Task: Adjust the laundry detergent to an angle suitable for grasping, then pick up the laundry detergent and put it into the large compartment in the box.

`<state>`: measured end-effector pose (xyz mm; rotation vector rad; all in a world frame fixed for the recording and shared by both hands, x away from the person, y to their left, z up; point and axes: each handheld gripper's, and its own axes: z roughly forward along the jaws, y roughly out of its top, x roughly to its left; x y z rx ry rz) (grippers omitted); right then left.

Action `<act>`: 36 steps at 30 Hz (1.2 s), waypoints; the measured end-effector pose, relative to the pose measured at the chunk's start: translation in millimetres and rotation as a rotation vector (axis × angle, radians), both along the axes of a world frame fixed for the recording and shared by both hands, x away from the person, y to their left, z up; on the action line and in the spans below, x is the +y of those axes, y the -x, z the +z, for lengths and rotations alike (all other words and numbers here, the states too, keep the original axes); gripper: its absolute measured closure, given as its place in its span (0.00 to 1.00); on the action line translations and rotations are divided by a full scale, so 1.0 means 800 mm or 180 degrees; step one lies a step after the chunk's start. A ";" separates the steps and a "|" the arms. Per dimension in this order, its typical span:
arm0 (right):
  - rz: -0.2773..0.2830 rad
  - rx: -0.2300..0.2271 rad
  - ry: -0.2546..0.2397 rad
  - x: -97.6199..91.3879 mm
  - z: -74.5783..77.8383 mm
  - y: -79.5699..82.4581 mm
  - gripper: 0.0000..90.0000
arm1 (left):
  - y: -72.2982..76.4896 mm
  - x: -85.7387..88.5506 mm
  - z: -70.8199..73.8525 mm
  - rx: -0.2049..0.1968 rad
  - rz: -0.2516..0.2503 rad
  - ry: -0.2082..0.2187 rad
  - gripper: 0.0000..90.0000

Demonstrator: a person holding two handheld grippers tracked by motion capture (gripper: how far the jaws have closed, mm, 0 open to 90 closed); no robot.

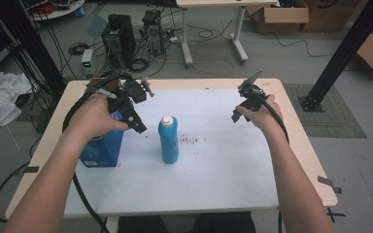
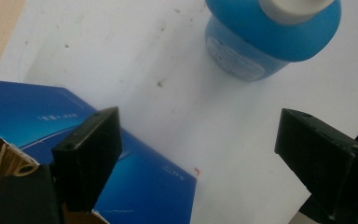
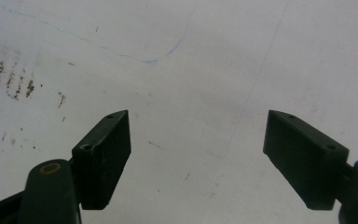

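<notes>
A blue bottle (image 1: pixel 168 140) with a white cap stands upright on the white surface (image 1: pixel 213 165). The left tongs (image 1: pixel 135 114) hover just left of the bottle, above a blue box (image 1: pixel 102 148). The right tongs (image 1: pixel 245 104) hover well right of the bottle.

Your forearms enter from the bottom edge, spread apart. Your left hand (image 1: pixel 94 116) holds the left gripper (image 1: pixel 135 114), jaws wide apart, nothing between them, angled down toward the surface. Your right hand (image 1: pixel 262 116) holds the right gripper (image 1: pixel 238 110) likewise, jaws wide apart, empty, pointing down.
</notes>
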<state>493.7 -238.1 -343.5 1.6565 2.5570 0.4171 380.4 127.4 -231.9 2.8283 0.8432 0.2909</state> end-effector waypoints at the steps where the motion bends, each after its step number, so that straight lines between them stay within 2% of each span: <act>1: -0.0033 0.0012 -0.0027 0.001 0.001 0.000 0.26 | 0.000 0.000 0.003 -0.0008 0.0003 0.0030 0.17; 2: 0.0008 0.0005 -0.0018 0.000 0.001 0.000 0.26 | 0.000 -0.001 0.004 -0.0009 0.0005 0.0035 0.17; 11: 0.0010 -0.0006 -0.0040 -0.006 0.001 -0.001 0.26 | 0.001 -0.003 0.009 -0.0038 0.0006 0.0010 0.17; 18: 0.0018 -0.0010 -0.0055 -0.005 -0.001 -0.002 0.26 | 0.002 -0.002 0.008 -0.0032 0.0018 0.0028 0.17; 21: 0.0044 0.0002 -0.0055 -0.004 -0.002 -0.003 0.25 | 0.004 -0.002 0.005 -0.0043 -0.0026 -0.0010 0.17; 25: 0.0083 0.0012 -0.0106 0.000 -0.004 -0.004 0.26 | 0.005 -0.001 0.003 -0.0049 -0.0035 0.0052 0.17; 28: 0.0076 0.0025 -0.0126 -0.001 -0.003 -0.005 0.24 | 0.002 -0.002 0.002 -0.0029 -0.0028 0.0002 0.17; 36: 0.0053 -0.0001 -0.0149 -0.007 -0.001 -0.006 0.24 | 0.004 -0.005 0.019 -0.0083 0.0009 0.0018 0.17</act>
